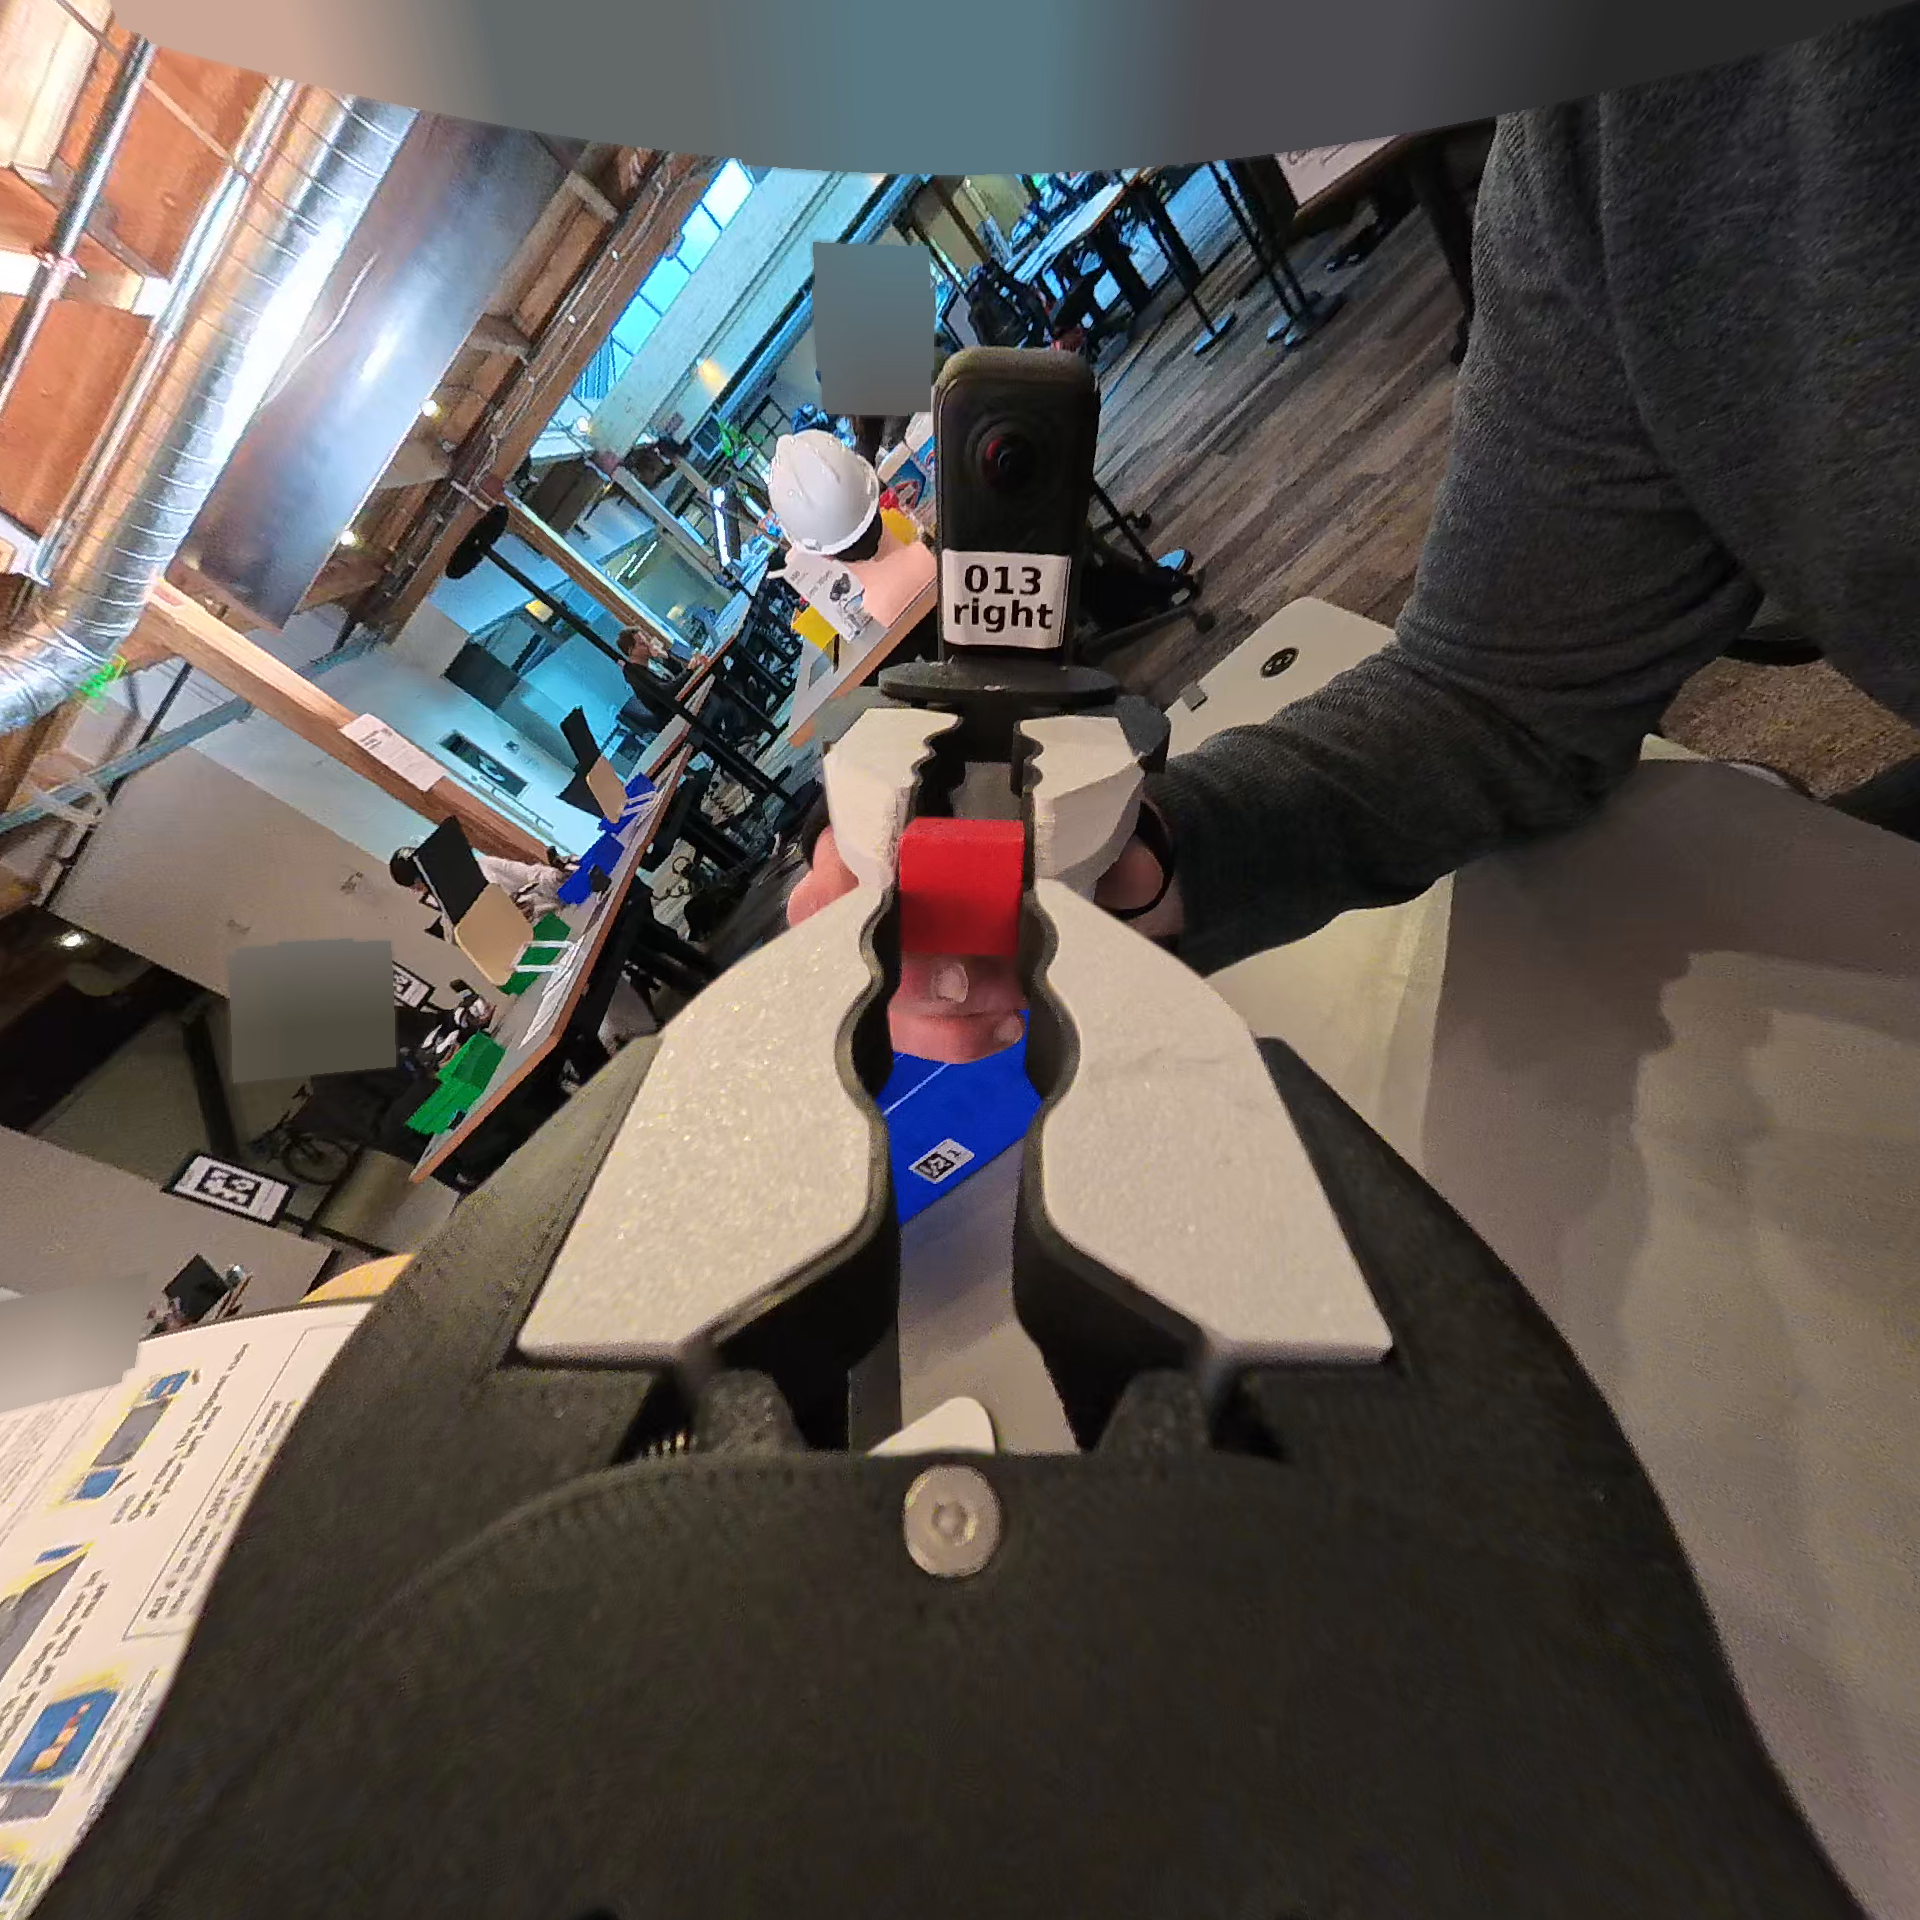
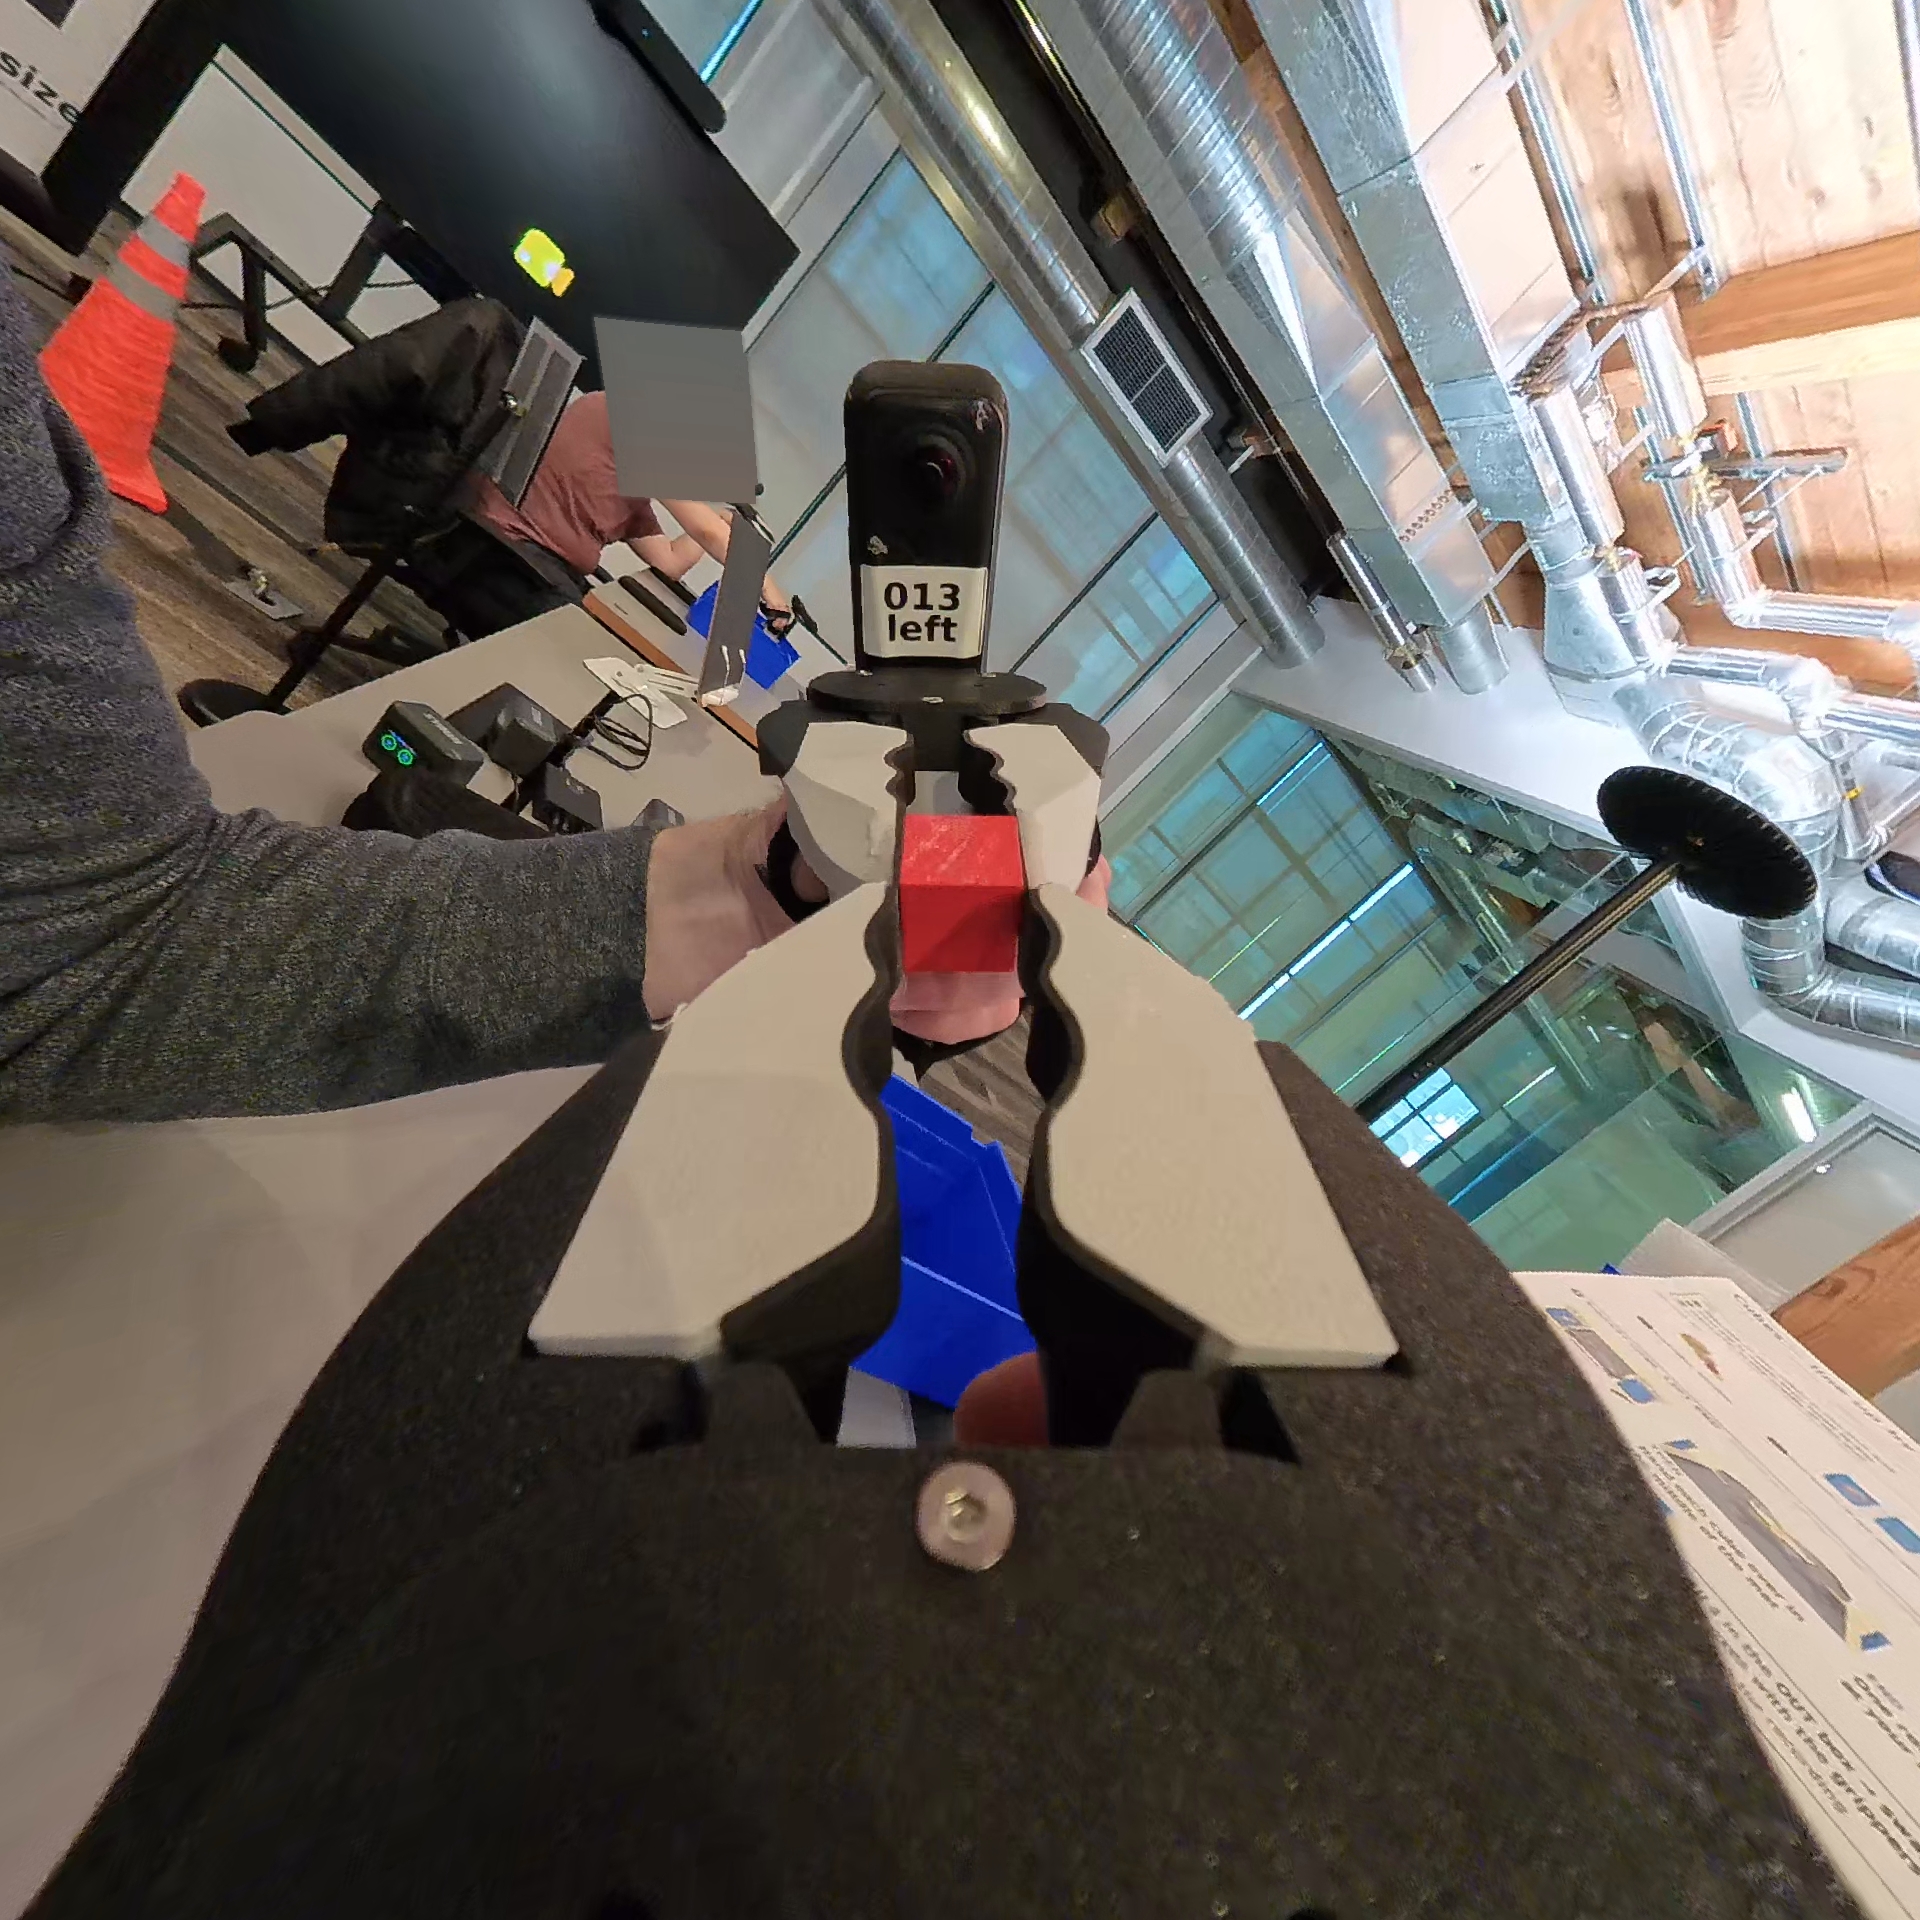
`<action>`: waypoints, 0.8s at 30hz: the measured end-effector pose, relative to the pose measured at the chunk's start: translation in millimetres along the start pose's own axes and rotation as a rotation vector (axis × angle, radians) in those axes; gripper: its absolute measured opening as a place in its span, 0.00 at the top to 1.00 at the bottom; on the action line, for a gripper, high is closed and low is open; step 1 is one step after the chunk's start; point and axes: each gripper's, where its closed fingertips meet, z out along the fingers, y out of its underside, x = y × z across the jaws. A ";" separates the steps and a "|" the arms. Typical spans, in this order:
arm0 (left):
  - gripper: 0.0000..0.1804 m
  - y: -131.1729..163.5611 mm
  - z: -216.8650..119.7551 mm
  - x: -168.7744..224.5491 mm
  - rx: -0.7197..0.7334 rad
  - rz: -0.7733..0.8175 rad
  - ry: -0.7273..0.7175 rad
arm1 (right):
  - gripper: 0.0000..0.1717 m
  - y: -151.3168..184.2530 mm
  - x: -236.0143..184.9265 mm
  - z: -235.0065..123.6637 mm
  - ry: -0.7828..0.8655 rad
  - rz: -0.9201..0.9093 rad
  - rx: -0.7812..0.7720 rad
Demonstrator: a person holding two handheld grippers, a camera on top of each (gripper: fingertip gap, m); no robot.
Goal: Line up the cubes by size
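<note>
A red cube (image 1: 961, 883) is held in the air between both grippers, which face each other tip to tip. In the left wrist view my left gripper (image 1: 958, 914) has its pads against the cube's two sides. The right gripper (image 1: 971, 790) clamps the cube's far half, a hand behind it. In the right wrist view the same red cube (image 2: 961, 894) sits between the pads of my right gripper (image 2: 961, 920). The left gripper (image 2: 951, 795) grips it from the far side. No other cubes show.
A blue surface with a small tag (image 1: 951, 1127) lies below the jaws, and a blue bin (image 2: 945, 1247) shows under the right gripper. Printed sheets (image 1: 104, 1558) (image 2: 1766, 1507) lie on the pale table (image 1: 1662, 1143). A grey sleeve (image 2: 260, 914) crosses the left. The grippers are tip to tip, or close to it.
</note>
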 end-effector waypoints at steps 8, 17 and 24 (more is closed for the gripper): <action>0.89 -4.7 1.3 2.5 0.059 -0.022 0.031 | 0.88 -4.6 -2.0 -0.7 -0.008 -0.014 0.011; 0.88 -4.8 1.2 1.1 0.050 -0.019 0.019 | 0.88 -4.2 -0.2 -0.4 -0.011 0.008 0.005; 0.85 -0.9 -2.8 -8.2 0.017 -0.015 -0.041 | 0.88 -9.6 6.6 -6.3 0.010 0.004 0.010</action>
